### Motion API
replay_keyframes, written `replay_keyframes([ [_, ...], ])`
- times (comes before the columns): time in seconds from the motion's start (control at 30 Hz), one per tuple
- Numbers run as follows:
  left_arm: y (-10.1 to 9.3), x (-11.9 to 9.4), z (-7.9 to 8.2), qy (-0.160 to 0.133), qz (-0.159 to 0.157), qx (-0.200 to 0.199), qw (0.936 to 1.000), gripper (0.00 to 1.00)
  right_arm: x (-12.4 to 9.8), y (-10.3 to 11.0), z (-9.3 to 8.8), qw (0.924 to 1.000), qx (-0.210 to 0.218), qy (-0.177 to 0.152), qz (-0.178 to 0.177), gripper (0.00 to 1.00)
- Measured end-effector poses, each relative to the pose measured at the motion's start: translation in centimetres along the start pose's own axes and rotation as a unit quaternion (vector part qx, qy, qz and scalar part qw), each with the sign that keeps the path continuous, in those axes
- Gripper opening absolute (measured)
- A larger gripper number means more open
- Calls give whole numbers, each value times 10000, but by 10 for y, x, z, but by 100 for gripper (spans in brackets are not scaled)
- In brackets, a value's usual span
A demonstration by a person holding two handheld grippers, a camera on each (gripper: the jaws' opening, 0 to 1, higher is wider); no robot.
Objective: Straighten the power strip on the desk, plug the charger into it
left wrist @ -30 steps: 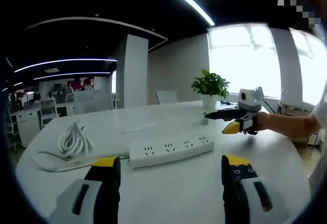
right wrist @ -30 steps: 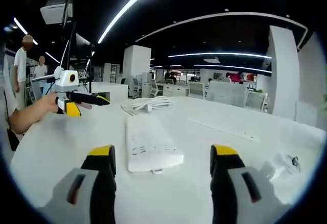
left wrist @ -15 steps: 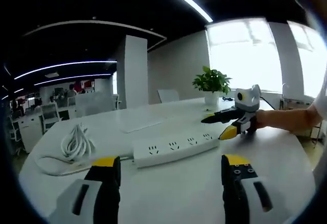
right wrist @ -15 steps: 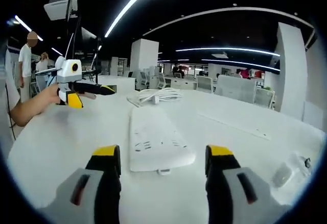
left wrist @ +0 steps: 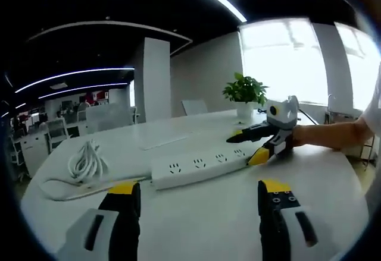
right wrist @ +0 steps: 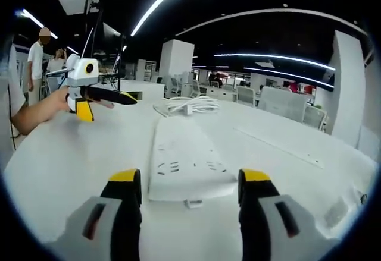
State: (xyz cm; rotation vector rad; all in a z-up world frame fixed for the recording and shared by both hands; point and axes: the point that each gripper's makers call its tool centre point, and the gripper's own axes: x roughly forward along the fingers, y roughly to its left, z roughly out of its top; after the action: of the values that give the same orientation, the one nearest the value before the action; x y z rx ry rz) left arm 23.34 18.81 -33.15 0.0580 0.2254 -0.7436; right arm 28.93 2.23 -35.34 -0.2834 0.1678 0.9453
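The right gripper [left wrist: 253, 147] has been brought against the power strip [left wrist: 199, 166] end, jaws wide. The left gripper [left wrist: 195, 197] is held back, jaws wide, bare worktop [left wrist: 202, 219] at 12 o'clock.

The right hand-held gripper [left wrist: 250, 146] hides the power strip's [left wrist: 199, 166] far end.

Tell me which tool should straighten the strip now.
Right. In the right gripper view the right tool is open with the strip's near end just between its jaws. In the left gripper view the left tool hangs short of the strip's side, so it would probably need to advance.
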Motion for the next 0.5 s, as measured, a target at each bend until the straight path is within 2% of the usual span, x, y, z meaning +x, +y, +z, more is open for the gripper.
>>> replay_keyframes([
  [0.5, 0, 1, -1, -2, -17, 66, 10000, 83, 9, -1, -2, 9998, -95, -25, 197, 66],
])
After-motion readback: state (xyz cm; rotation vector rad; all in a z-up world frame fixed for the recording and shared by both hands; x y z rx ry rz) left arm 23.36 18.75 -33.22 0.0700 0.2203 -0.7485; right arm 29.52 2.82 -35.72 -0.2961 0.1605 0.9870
